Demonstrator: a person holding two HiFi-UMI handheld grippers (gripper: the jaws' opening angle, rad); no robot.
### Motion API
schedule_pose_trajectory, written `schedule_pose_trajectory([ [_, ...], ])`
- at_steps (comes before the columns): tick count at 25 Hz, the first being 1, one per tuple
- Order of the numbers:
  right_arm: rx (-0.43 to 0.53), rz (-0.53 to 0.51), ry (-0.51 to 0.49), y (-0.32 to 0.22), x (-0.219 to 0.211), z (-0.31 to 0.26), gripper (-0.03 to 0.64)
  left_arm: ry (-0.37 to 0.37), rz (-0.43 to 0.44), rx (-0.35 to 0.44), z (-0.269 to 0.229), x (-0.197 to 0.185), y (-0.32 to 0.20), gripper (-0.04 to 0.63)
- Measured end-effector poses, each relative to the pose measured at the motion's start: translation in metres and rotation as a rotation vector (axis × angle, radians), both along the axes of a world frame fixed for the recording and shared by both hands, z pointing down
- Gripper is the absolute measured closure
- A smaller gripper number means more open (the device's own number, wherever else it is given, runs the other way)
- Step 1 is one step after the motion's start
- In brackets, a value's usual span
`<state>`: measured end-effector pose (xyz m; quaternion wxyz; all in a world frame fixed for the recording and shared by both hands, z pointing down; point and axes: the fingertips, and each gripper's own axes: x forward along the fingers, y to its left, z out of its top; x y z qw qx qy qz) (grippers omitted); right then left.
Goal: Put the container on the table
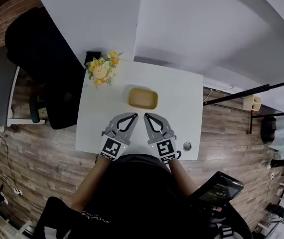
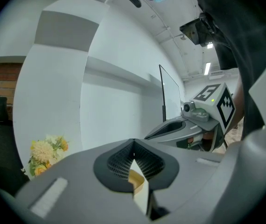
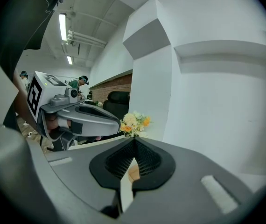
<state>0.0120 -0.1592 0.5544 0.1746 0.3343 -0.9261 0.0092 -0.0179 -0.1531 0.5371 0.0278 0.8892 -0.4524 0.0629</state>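
A shallow tan container (image 1: 143, 98) rests on the white table (image 1: 182, 91), a little beyond both grippers. My left gripper (image 1: 133, 116) and right gripper (image 1: 147, 116) hover side by side above the table's near half, tips angled toward each other, both shut and holding nothing. In the left gripper view the jaws meet at the tip (image 2: 133, 153), and a sliver of the tan container (image 2: 136, 178) shows through the gap below them. The right gripper view shows the same, with its shut gripper (image 3: 134, 156) and a bit of the container (image 3: 134, 172) behind the jaws.
A bunch of yellow and white flowers (image 1: 102, 68) stands at the table's far left corner. A small round metal object (image 1: 187, 146) lies near the front right edge. A black chair (image 1: 50, 63) sits left of the table, and a white wall (image 1: 192, 29) rises behind it.
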Motion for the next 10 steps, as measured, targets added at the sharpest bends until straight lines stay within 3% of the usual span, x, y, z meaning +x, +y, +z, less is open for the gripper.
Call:
schedule_pose_trajectory([
  [10, -0.02, -0.002, 0.024, -0.014, -0.003, 0.015, 0.607, -0.014, -0.003, -0.016, 0.01, -0.007, 0.002, 0.594],
])
